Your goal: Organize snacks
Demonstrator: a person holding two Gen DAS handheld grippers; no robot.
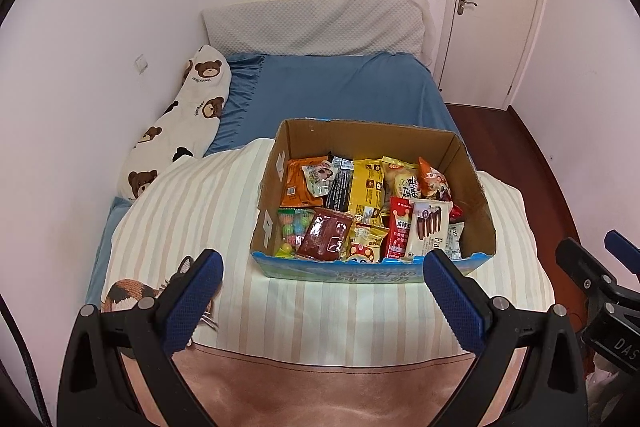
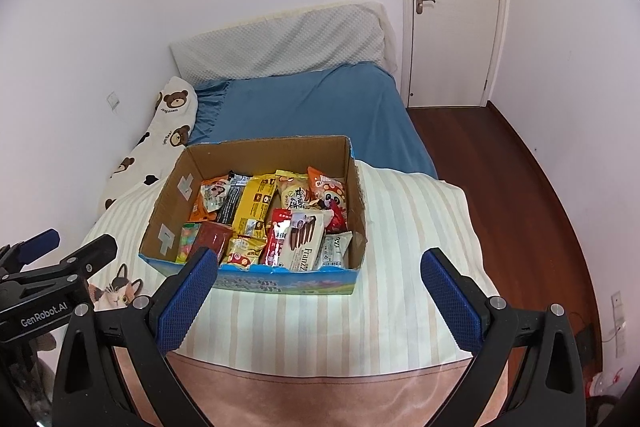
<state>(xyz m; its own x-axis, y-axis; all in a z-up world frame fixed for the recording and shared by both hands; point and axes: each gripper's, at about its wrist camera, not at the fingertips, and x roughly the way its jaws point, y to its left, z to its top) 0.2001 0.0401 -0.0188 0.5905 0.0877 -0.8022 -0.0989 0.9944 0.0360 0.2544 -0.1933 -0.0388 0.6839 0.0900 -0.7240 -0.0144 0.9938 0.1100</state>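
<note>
An open cardboard box (image 1: 474, 205) (image 2: 166, 215) with a blue printed front stands on a striped quilt on the bed. It holds several snack packets: a yellow packet (image 1: 366, 193) (image 2: 254, 205), an orange packet (image 1: 300, 187), a white chocolate-stick packet (image 1: 426, 227) (image 2: 302, 241), a dark red packet (image 1: 326, 235). My left gripper (image 1: 322, 271) is open and empty, held above the quilt just in front of the box. My right gripper (image 2: 318, 267) is open and empty, also in front of the box.
A bear-print pillow (image 1: 180, 123) lies along the left wall. A grey pillow (image 1: 316, 25) leans at the head of the blue-sheeted bed (image 1: 340, 87). A white door (image 2: 452, 7) and dark wooden floor (image 2: 500, 167) are to the right. A cat print shows on the quilt (image 2: 118, 289).
</note>
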